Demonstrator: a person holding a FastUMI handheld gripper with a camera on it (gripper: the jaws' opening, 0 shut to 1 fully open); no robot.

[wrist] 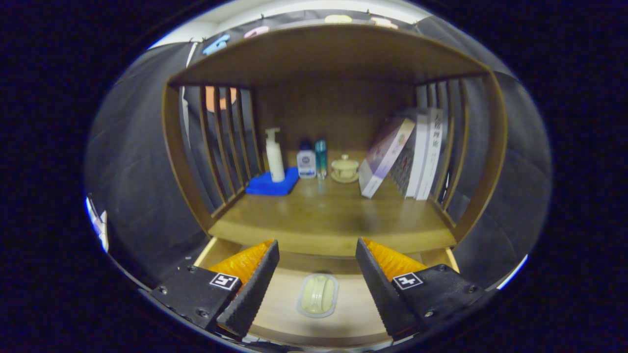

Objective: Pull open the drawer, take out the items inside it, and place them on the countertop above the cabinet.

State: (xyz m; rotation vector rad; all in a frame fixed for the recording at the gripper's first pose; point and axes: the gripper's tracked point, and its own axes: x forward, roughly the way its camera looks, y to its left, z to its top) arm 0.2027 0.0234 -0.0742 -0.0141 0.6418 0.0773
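Hand-held gripper (317, 274) spread wide above soap dish (317, 295) in open drawer (343, 318).

Drawer (343, 314) rear hidden under countertop (333, 220) — book (385, 154) lettering too blurred.

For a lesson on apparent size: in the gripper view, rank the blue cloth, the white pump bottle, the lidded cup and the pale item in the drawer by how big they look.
1. Blue cloth
2. Drawer item, though it lies nearest the open tongs, so this is unsure
3. Pump bottle
4. Lidded cup
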